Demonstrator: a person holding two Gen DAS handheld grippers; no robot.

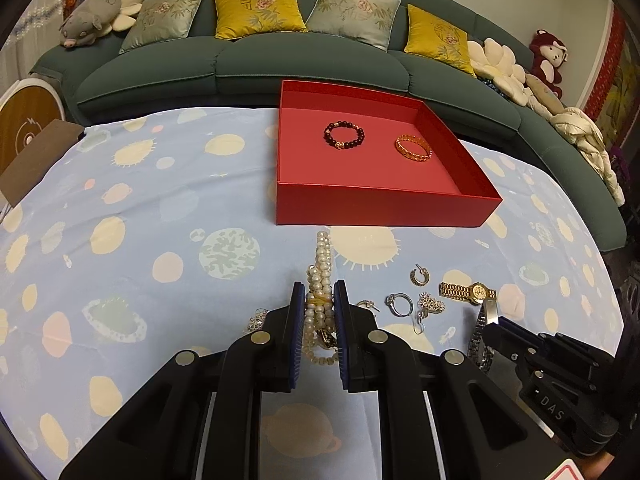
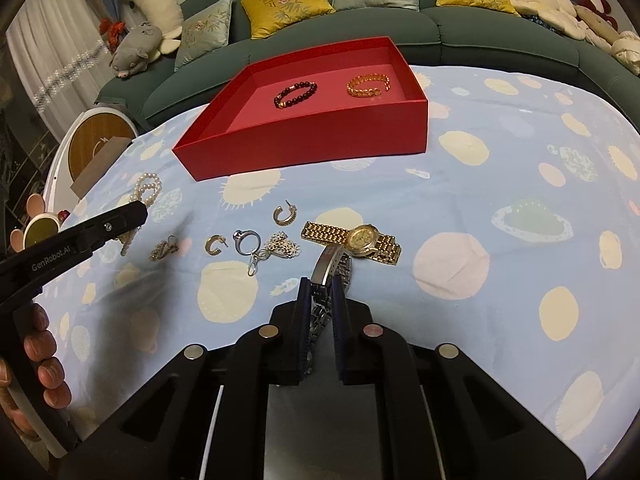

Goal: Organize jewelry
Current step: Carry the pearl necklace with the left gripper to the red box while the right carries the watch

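A red box [image 1: 384, 204] [image 2: 304, 142] on the table holds a dark bead bracelet [image 1: 344, 135] [image 2: 295, 94] and a gold bangle [image 1: 413, 148] [image 2: 367, 85]. My left gripper [image 1: 319, 296] is shut on a pearl necklace [image 1: 322, 268] [image 2: 147, 188] lying on the cloth. My right gripper [image 2: 321, 286] is shut on the band of a silver watch [image 2: 331, 268] [image 1: 482, 336]. A gold watch [image 1: 468, 292] [image 2: 356, 238], a silver ring [image 1: 399, 304] [image 2: 246, 240], hoop earrings [image 1: 420, 276] [image 2: 283, 214] and small flower pieces [image 1: 431, 304] [image 2: 282, 250] lie between the grippers.
The table wears a light blue patterned cloth [image 1: 160, 216] [image 2: 500, 200]. A green sofa [image 1: 304, 60] with cushions and plush toys stands behind it. A brown card [image 1: 36, 156] and a round white device [image 1: 24, 116] sit at the left edge.
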